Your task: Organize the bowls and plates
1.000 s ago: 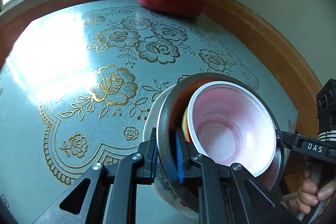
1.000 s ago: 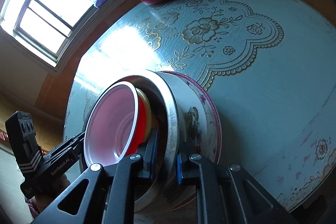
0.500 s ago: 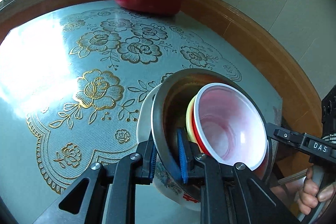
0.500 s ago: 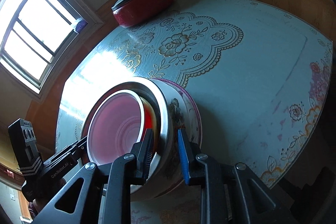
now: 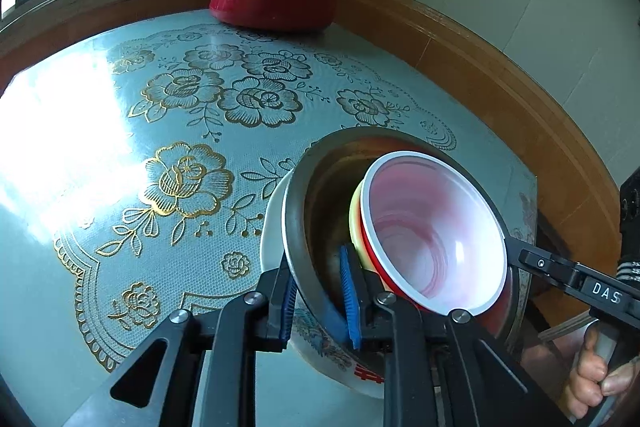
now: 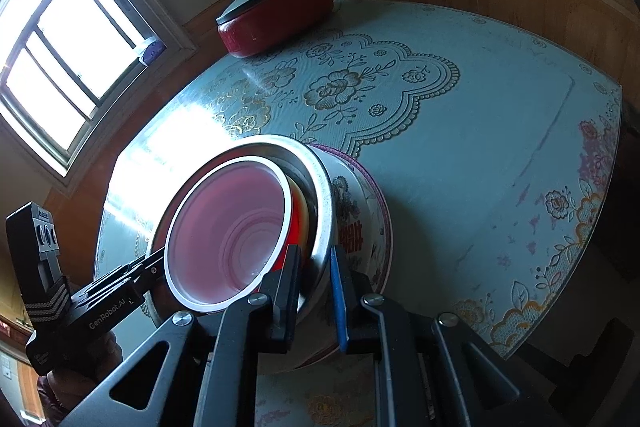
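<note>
I've got L gripper (image 5: 320, 295) & R gripper (image 6: 316, 291) both clamped on shiny steel bowl (image 5: 304, 211) rim, round glossy plastic bowls (image 5: 436, 231) nested inside.

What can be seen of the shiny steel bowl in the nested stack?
The shiny steel bowl has a broad rolled rim and dull brownish inside. It is tilted, nested in a white flowered ceramic bowl, and holds yellow, red and white-rimmed pink bowls. The left gripper and right gripper each straddle its rim at opposite sides.
</note>
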